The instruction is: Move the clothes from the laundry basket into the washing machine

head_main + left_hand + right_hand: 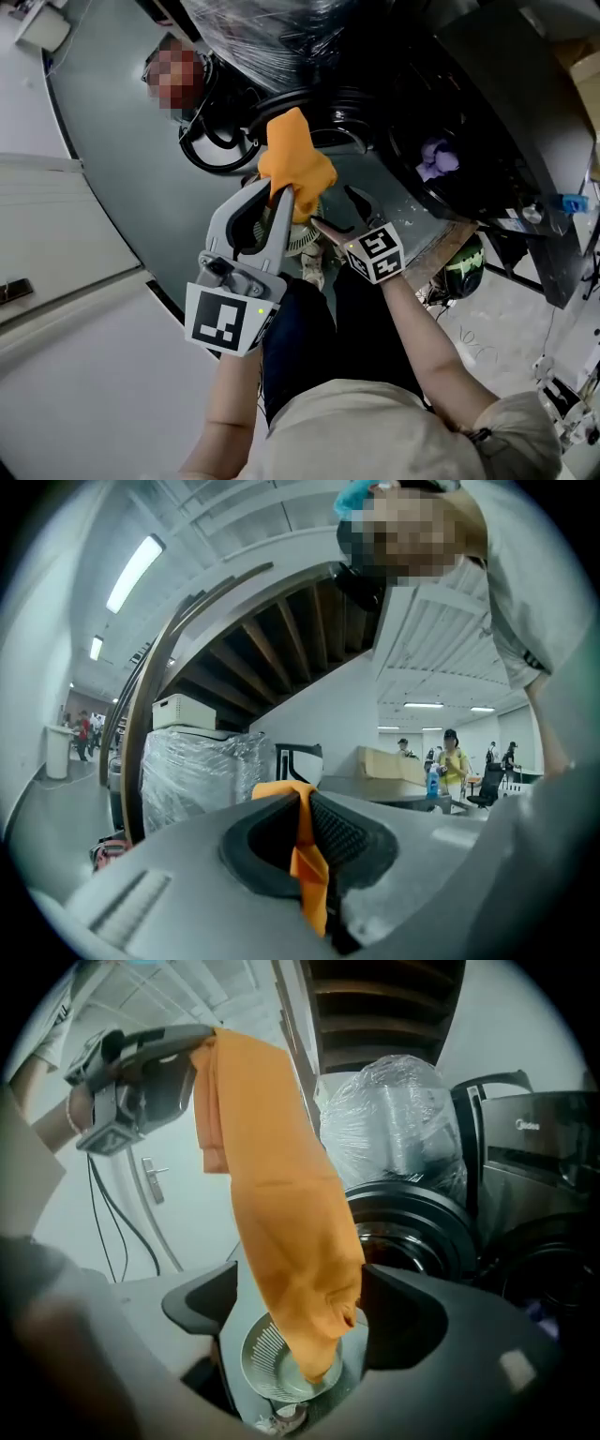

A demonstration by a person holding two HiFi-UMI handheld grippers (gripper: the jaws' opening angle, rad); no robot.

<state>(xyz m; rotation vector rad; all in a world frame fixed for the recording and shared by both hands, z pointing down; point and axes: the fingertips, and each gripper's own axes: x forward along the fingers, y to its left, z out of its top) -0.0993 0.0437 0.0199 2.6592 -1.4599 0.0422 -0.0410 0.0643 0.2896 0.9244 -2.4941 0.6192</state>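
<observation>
The orange cloth (295,159) is in the air above the laundry basket (262,1354), pinched at its top edge by the left gripper (278,211). That gripper's own view shows its jaws closed on a thin fold of the fabric (305,841). In the right gripper view the cloth hangs as one long strip, its long axis running from about 11 o'clock down to 6 o'clock.

Its free lower end dangles between the jaws of the right gripper (295,1307), which stand wide apart with neither pad pressing the fabric, so the left claw alone carries it.

The washing machine (412,1232) shows its dark round door at about 3 o'clock from the cloth's hanging tip. In the head view the same opening (319,103) lies at 12 o'clock, just beyond the cloth. The left hand is therefore the one placed to carry the cloth forward into the drum, and the trailing tail is what might catch on the rim.

A dark panel at about 2 o'clock in the right gripper view carries a brand mark that appears to read "Midea" (530,1127). The marker cubes carry only black-and-white squares.
</observation>
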